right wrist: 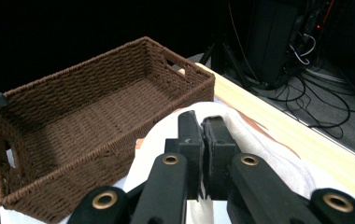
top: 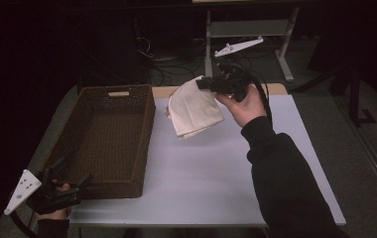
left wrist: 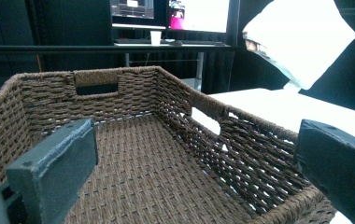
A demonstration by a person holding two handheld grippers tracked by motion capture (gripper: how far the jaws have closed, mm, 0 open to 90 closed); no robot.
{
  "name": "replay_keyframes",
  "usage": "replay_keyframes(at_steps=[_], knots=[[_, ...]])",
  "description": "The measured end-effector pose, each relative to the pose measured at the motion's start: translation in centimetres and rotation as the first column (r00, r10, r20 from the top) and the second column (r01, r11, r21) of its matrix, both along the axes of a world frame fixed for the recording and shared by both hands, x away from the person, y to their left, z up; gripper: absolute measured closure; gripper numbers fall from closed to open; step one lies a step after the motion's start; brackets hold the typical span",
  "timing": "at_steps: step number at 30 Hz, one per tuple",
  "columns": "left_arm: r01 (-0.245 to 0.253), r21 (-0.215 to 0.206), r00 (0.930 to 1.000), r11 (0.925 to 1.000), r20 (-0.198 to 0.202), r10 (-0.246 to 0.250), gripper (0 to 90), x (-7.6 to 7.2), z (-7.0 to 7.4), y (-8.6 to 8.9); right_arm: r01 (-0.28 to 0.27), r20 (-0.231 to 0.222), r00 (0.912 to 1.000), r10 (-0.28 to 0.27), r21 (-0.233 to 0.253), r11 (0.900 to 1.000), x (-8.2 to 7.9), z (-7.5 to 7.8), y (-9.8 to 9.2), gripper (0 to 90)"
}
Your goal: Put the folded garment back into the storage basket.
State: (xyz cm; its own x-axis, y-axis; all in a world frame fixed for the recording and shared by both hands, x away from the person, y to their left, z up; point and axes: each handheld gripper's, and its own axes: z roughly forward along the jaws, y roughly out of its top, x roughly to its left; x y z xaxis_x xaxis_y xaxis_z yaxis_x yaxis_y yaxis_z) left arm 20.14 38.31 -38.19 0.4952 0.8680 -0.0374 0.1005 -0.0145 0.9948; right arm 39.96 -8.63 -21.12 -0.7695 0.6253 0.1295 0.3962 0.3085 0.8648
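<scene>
A: What is counted?
B: One wicker basket (top: 108, 140) at left; one white cloth (top: 194, 108) clamped aloft by the right gripper (top: 207, 83).
A: And the left gripper (top: 72, 181)?
B: Jaws spread apart, near corner.

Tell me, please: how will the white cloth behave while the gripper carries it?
Probably floppy: the cloth hangs folded below the right gripper, which pinches one edge. It looks light, since that small pinch holds it up. It may swing or unfold when moved toward the basket.
</scene>
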Motion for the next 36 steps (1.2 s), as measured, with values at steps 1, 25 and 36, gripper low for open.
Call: replay_keyframes(at_steps=[1, 25, 36], knots=[[0.0, 0.002, 1.0, 1.0, -0.001, 0.0, 0.0, 0.0, 0.0, 0.0, -0.003, 0.0, 1.0, 0.003, 0.001, 1.0, 0.0, 0.1, 0.2, 85.6], [0.001, -0.001, 1.0, 1.0, 0.001, -0.001, 0.0, 0.0, 0.0, 0.1, -0.059, 0.029, 0.9979, 0.059, -0.006, 0.998, 0.6, 1.5, 3.8, 85.6], [0.0, -0.006, 1.0, 1.0, -0.001, 0.0, 0.0, 0.0, 0.0, 0.1, -0.069, 0.031, 0.9971, 0.069, -0.01, 0.998, 0.9, 1.8, 4.9, 85.6]])
